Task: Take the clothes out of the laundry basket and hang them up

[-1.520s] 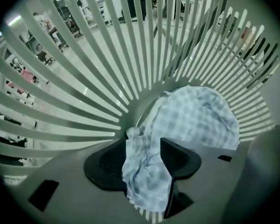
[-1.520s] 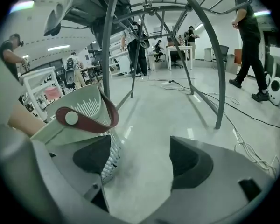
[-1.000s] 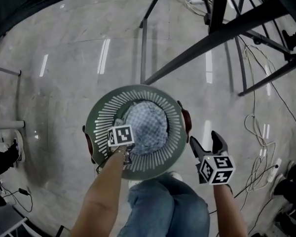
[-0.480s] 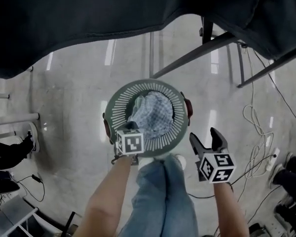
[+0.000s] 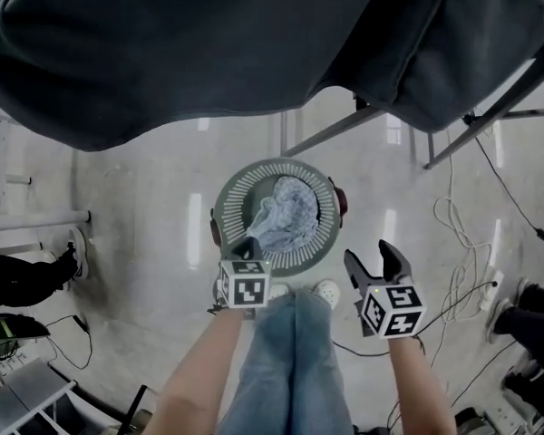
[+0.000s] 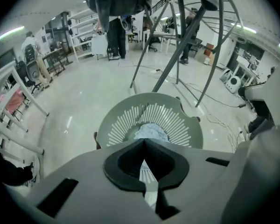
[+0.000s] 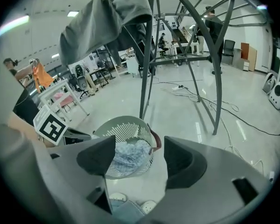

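Lifted since a second ago, the left gripper (image 5: 250,247) now sits at the near rim of the laundry basket (image 5: 231,199). It is clamped, it seems, on a corner of the checked cloth (image 5: 292,214). The cloth's bulk trails far-right into the basket. The right gripper (image 5: 368,256) hangs near-right, empty, its spread jaws closing.
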A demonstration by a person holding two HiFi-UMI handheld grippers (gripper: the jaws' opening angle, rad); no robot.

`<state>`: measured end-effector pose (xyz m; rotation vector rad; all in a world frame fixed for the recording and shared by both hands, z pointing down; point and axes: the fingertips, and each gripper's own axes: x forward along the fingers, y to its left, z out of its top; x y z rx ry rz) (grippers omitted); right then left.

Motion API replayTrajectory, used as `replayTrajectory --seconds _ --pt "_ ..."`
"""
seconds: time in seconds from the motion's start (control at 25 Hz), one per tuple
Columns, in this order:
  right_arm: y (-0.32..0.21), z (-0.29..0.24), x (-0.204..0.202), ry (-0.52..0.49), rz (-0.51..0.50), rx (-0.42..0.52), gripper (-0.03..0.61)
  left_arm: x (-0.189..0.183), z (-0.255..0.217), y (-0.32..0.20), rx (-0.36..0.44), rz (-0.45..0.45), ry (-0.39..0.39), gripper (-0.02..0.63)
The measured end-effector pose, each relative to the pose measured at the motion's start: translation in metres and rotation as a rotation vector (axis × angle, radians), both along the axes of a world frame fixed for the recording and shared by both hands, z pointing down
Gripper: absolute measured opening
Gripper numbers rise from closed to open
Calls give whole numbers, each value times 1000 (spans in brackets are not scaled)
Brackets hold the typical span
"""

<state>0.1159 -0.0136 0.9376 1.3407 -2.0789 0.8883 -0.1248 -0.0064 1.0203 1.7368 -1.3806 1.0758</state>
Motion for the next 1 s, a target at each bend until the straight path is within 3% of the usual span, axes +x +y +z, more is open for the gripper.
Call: replayTrajectory --seconds 0.32,0.48,0.68,0.76,1.0 --pt "8 -76 -13 -10 -83 14 305 21 -108 -2 96 194 12 -2" --pt "8 -93 -53 -31 -248 21 304 26 -154 -13 148 307 28 -2" --pt "-22 -72 -101 13 -447 83 301 28 -180 -19 184 425 41 -2" --pt "-32 -59 -122 60 -553 110 301 27 -184 -17 184 456 49 -2" --pt "-19 -7 -184 259 -1047 193 302 36 -189 -7 158 552 79 -2"
